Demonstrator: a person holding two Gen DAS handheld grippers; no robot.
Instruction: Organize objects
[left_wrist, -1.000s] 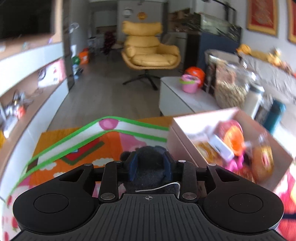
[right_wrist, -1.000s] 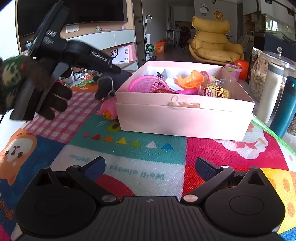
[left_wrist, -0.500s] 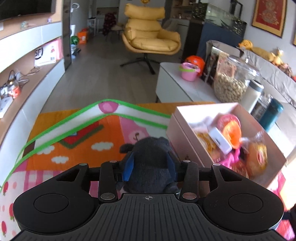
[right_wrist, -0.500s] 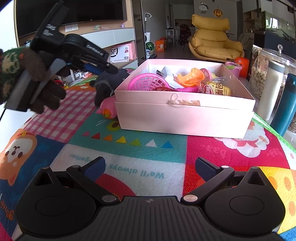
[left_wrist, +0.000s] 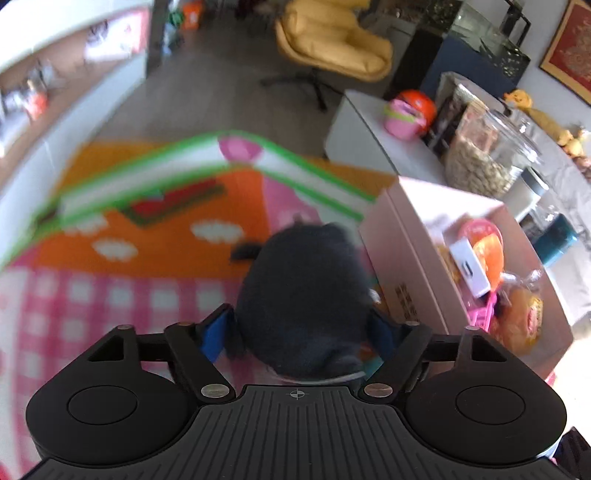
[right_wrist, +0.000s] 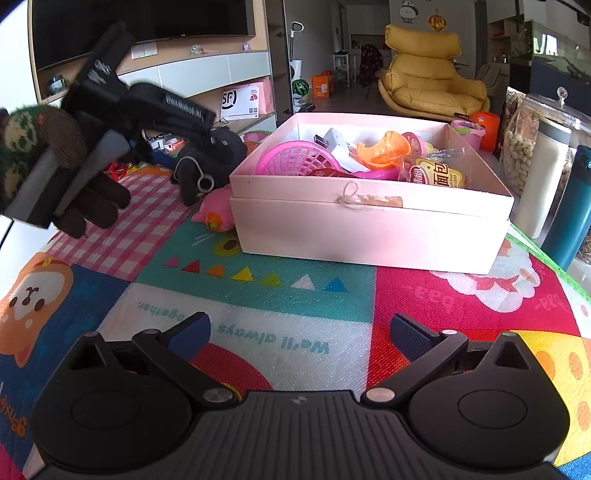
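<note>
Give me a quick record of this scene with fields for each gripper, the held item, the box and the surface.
left gripper: shut on the dark plush toy
dark plush toy: held off the mat, beside the box
right gripper: open, holding nothing, low over the mat
box: pink, lid off, filled with toys and snacks
pink toy: on the mat against the box
play mat: colourful, under everything

Colourful play mat (right_wrist: 258, 295) carries the pink box (right_wrist: 369, 229) near its far right part; pink toy (right_wrist: 216, 212) touches the box's left wall. Teal bottle (right_wrist: 569, 206), white canister (right_wrist: 543, 177) off the mat's right edge.
</note>
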